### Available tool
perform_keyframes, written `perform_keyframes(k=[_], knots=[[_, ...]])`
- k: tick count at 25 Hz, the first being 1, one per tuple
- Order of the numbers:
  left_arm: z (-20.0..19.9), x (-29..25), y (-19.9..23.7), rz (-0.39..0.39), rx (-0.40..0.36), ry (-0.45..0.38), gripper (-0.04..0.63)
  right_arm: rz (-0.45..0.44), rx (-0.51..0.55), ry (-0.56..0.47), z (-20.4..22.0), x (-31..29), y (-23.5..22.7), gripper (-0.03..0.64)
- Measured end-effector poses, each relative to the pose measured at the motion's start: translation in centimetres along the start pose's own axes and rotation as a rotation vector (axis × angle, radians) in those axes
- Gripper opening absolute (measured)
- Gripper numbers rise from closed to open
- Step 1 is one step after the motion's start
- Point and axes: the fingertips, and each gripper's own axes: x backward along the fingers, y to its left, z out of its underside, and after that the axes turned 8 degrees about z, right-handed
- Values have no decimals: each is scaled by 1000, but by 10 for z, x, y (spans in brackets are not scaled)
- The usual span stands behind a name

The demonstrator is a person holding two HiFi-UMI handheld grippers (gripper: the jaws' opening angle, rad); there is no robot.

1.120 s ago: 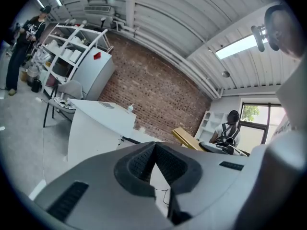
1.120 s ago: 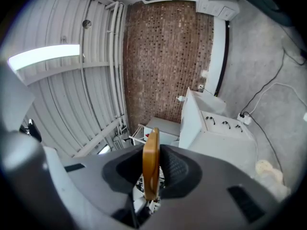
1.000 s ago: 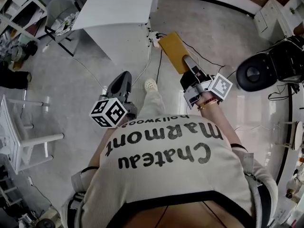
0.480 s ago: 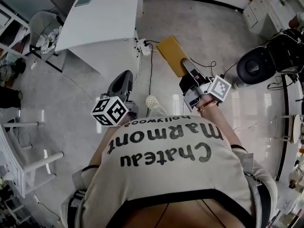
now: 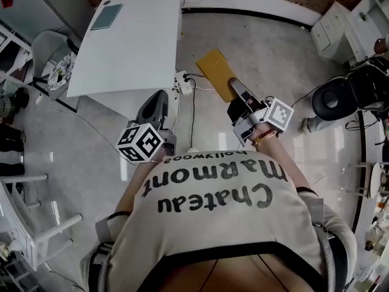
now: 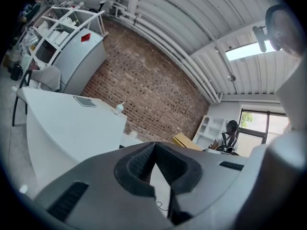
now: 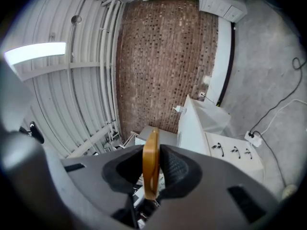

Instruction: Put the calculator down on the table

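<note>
The calculator (image 5: 216,73) is a flat yellow slab. My right gripper (image 5: 236,87) is shut on its near end and holds it out level over the grey floor. In the right gripper view the calculator (image 7: 151,163) stands edge-on between the two dark pads (image 7: 175,169). My left gripper (image 5: 159,97) is shut with nothing in it, its pads (image 6: 139,162) meeting at the tip. The white table (image 5: 130,38) lies ahead and to the left, and the left gripper view shows the table (image 6: 62,126) just beyond the jaws.
A dark flat tablet (image 5: 107,16) lies on the table, and a small bottle (image 6: 119,108) stands at its far end. A power strip (image 5: 182,81) with cables is on the floor. A grey chair (image 5: 53,50) stands left, a black office chair (image 5: 339,96) right.
The table has slid down the head view and more of it shows, as the person walks toward it. Both grippers travel forward, and the right one keeps its grip on the calculator.
</note>
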Motion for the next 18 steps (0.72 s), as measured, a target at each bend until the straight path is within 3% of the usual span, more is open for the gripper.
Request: perform_keyframes(k=[7, 13, 18], knots=[[-17, -20, 23, -2, -36, -60, 2, -46, 26, 23, -9, -36, -2, 89], [-17, -35, 49, -22, -7, -19, 2, 2, -18, 60, -8, -72, -22, 89], [-32, -31, 77, -105, 3, -45, 2, 53, -38, 98, -16, -98, -42, 89]])
